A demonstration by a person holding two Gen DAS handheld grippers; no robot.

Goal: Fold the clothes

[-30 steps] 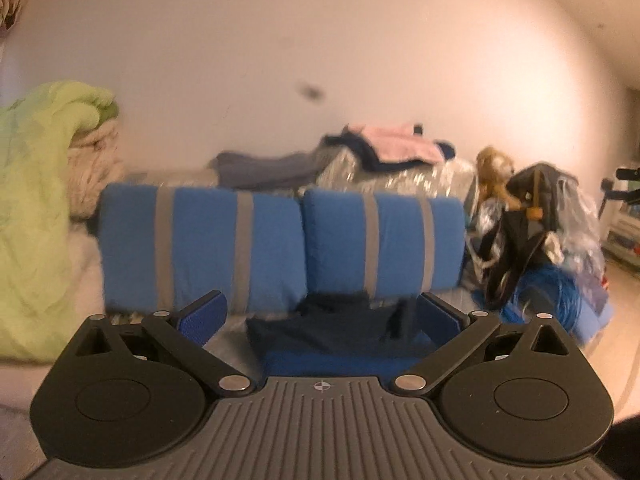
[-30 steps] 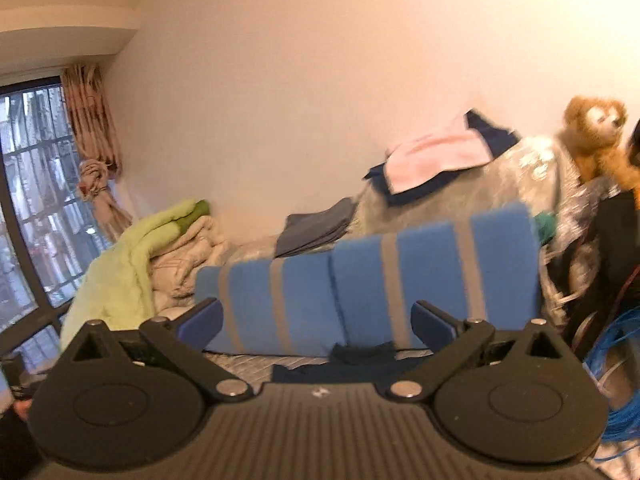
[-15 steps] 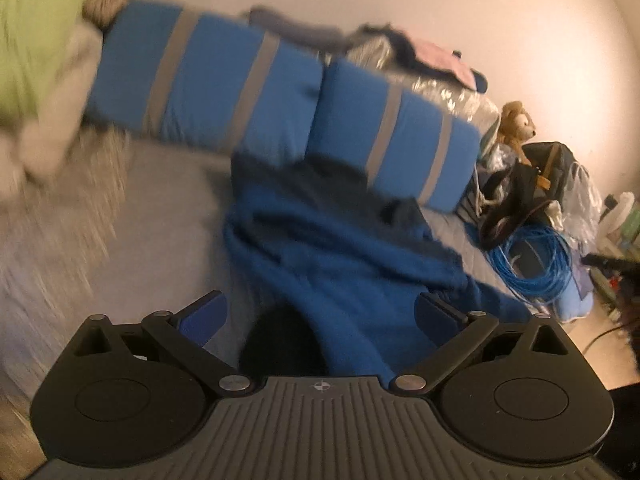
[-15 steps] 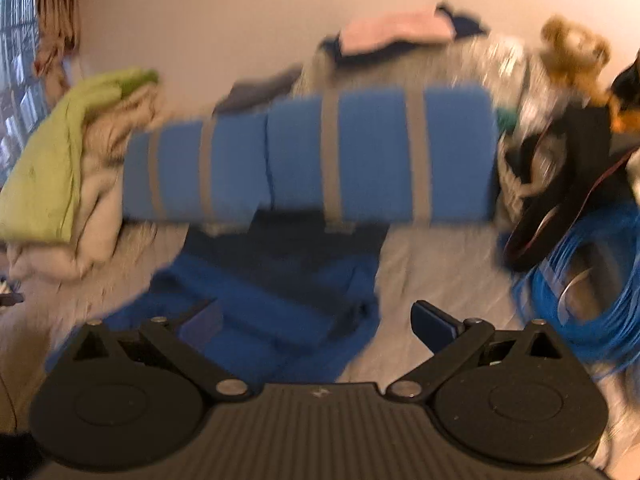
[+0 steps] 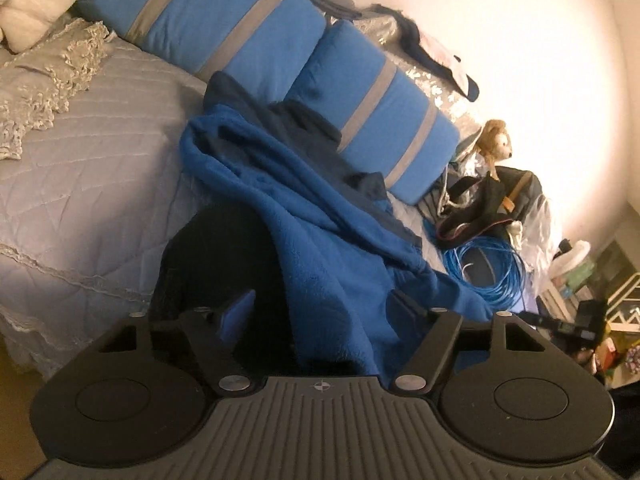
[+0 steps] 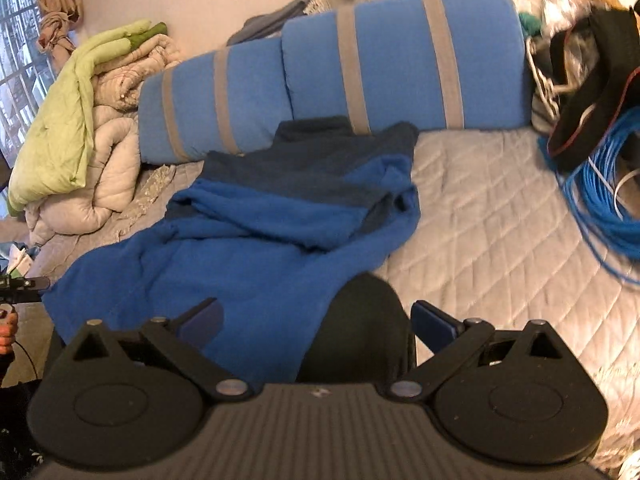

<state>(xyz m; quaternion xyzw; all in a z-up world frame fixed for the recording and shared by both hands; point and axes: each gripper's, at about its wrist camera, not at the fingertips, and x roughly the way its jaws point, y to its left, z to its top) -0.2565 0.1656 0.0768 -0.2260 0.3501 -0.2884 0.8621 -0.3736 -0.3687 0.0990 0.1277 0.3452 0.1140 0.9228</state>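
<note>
The blue fleece garment [image 6: 256,248], royal blue with a darker navy band toward its top, lies crumpled on the quilted grey bedspread [image 6: 492,208], its upper end against the 2 striped blue bolsters [image 6: 400,64] and its lower part spilling over the near edge of the bed, beside a black rounded object [image 6: 360,332] I cannot identify. The left gripper [image 5: 324,312] is closing with a loose blue fold lying between its jaws; the pads do not appear to press the cloth yet, and its right pad is hidden behind the fabric. The right gripper [image 6: 316,322] stands open above the hem and the black object, gripping nothing. The step in hand looks like taking hold of the near edge so the garment can be spread flat. To do it well, each gripper should pinch a single layer close to a corner of the hem, not a bunched ridge, and the right one should shift toward the blue cloth, away from the black object. Then both should lift together and pull evenly, keeping clear of the coiled blue cable [image 6: 604,208].
</note>
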